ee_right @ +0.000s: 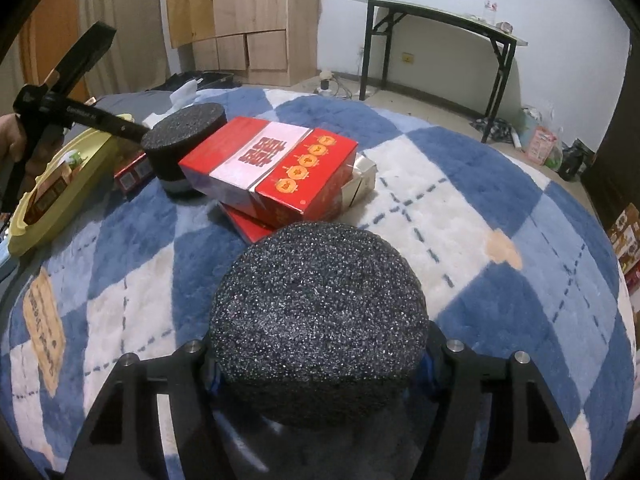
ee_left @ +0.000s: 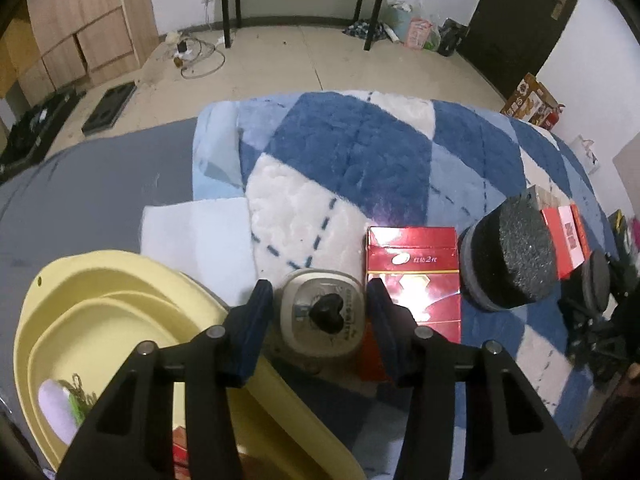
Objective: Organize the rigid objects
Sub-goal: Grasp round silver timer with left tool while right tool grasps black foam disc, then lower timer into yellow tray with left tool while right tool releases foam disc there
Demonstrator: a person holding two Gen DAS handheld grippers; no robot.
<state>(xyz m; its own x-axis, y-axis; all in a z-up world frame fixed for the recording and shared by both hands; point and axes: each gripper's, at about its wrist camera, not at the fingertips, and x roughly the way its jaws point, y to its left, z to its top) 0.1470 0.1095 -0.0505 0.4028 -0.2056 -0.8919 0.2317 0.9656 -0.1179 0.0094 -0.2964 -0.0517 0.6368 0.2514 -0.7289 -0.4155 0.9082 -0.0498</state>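
Blue-and-white checked fleece blanket [ee_right: 440, 208] covers the bed, w/ beige floor, a black-legged folding table [ee_right: 436, 20] and wooden cabinets [ee_left: 84, 36] behind.

Your left gripper [ee_left: 320, 308] sits w/ its blue pads [ee_left: 260, 304] apart, one each side of a small beige squarish device [ee_left: 322, 312] w/ a dark knob on top; can't tell if the pads touch it. Device lies on the blanket, just beside the rim of the yellow basin [ee_left: 120, 280] on its left and the dark red glossy box [ee_left: 414, 276] on its right. The basin holds a white item, something green and a red box, partly hidden by the gripper.

Your right gripper [ee_right: 320, 360] is clamped on a black foam cylinder [ee_right: 318, 328], which fills the lower centre of the right wrist view and hides the fingertips. A second black foam cylinder [ee_right: 182, 140] stands on the blanket further out, touching a red-and-white carton [ee_right: 276, 168]. That carton rests tilted on a flatter red box [ee_right: 248, 224], w/ a silvery-white pack [ee_right: 362, 178] at its far end. A tan label patch [ee_right: 44, 328] is sewn on the blanket at left.
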